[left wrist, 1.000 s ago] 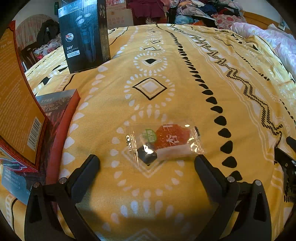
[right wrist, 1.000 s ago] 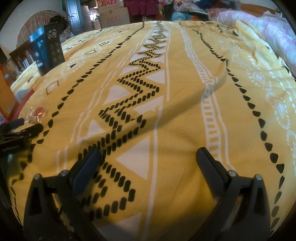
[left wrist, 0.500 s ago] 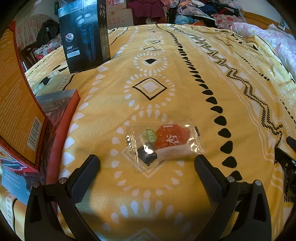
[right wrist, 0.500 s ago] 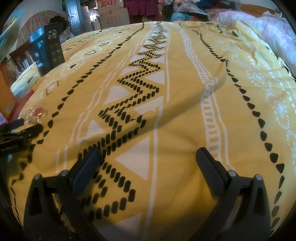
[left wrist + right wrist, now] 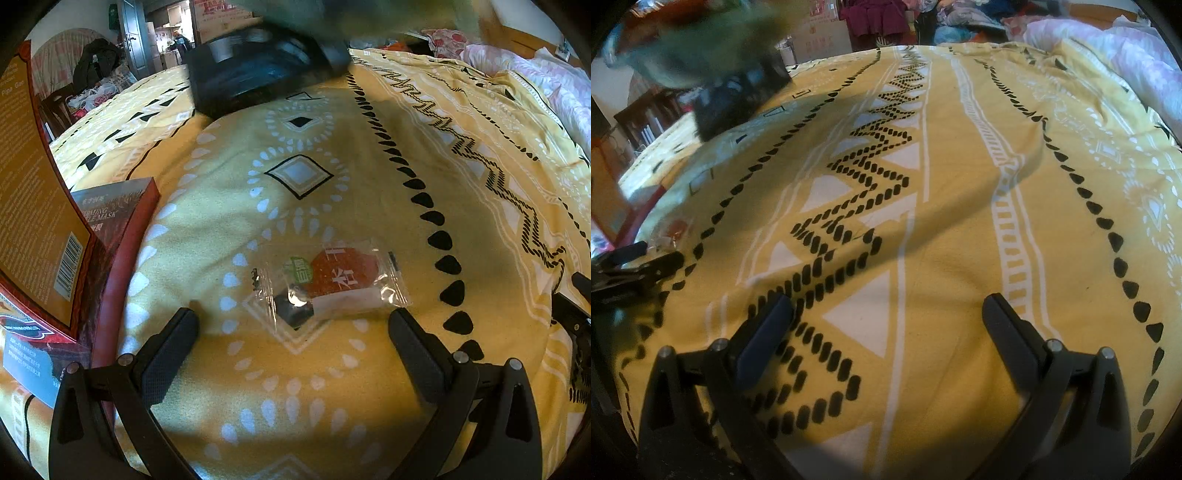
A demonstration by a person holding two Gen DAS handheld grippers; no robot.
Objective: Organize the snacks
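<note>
snack packet point(image 5: 328, 286) | flat on bedspread point(image 5: 369, 387) | long axis left-right, slightly tilted

1. Counted one clear-wrapped snack packet point(image 5: 328, 286) on the bed's yellow patterned cover point(image 5: 480, 221).
2. Counted three boxes: one blurred black box point(image 5: 258, 74), one dark red mask box point(image 5: 122, 225), one orange barcoded box point(image 5: 33, 206).
3. Counted two claws point(image 5: 293, 325) point(image 5: 888, 317), both spread wide.
</note>
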